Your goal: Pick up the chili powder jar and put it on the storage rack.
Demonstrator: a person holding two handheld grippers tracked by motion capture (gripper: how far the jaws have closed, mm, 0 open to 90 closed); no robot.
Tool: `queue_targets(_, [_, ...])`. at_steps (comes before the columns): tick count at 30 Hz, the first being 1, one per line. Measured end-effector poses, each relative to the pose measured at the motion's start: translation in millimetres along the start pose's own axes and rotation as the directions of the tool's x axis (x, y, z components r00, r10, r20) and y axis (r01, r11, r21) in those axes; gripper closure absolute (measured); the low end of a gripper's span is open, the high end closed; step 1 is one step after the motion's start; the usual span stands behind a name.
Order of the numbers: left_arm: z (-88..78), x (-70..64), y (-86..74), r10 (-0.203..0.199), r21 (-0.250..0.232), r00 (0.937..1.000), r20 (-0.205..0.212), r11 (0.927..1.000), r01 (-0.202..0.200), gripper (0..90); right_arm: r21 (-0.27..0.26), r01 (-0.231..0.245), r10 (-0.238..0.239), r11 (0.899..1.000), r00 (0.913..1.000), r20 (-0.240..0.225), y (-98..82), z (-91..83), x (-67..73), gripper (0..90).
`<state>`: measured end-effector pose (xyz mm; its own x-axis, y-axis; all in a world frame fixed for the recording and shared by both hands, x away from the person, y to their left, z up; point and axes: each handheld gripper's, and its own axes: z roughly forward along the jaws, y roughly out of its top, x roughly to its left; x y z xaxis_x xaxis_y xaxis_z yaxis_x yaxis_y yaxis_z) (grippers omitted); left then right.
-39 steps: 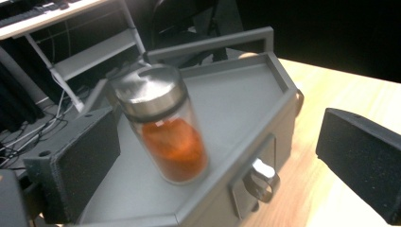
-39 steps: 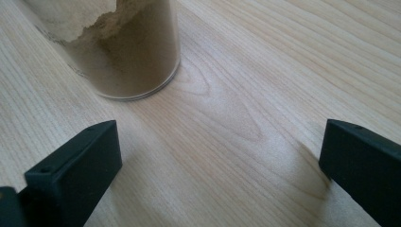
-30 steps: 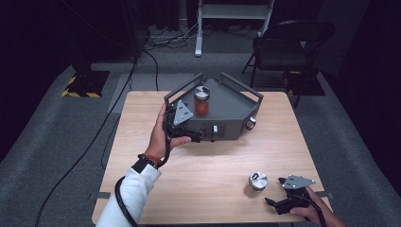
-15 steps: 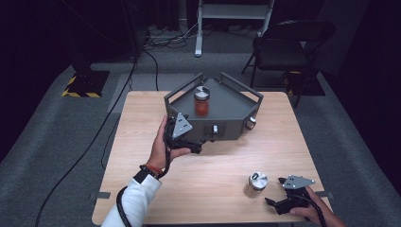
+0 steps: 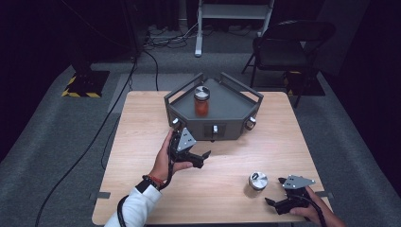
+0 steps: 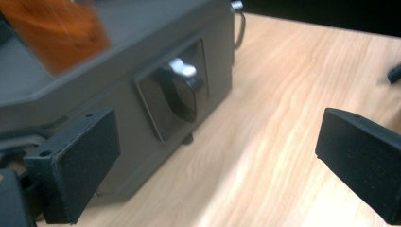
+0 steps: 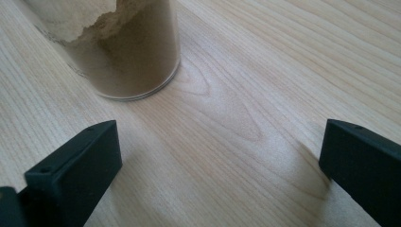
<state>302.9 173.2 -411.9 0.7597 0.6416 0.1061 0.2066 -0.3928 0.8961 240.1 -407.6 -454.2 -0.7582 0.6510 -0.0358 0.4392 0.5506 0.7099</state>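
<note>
- Whereas a second ago the left gripper (image 5: 201, 157) stood up against the grey tray's (image 5: 236, 116) front left corner, in the high view it now sits pulled back toward the person, jaws spread wide and holding nothing. The orange-filled jar (image 5: 201, 100) stands upright inside the tray, well apart from that gripper, so I judge the placing of this jar as done.
- In the same view the right gripper (image 5: 278, 196) rests low at the near right of the table (image 5: 142, 142), where it was before, its jaws apart and empty. The second jar (image 5: 257, 183), with a silver lid, stands upright just beside it and looks like the next thing to pick up.
- In the left gripper view, both black jaws are far apart with bare wood between them. The tray's front wall (image 6: 142, 118) with its recessed latch (image 6: 182, 90) lies ahead to the left, and the orange jar (image 6: 56, 33) is blurred at top left.
- In the right gripper view, the jaws stand wide open over the tabletop. The jar of brown powder (image 7: 118, 47) stands ahead and to the left, outside the gap, untouched; the gripper would need to shift that way before closing.
</note>
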Motion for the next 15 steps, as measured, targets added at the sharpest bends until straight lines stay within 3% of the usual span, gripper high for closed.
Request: queue_targets(15, [-13.6,-11.4,-18.8,0.034,0.074,0.9990,0.028,0.9966,-0.036,0.6,0.000,-0.001,0.001,1.000,1.0000,0.000,0.0,0.0,0.1,0.0])
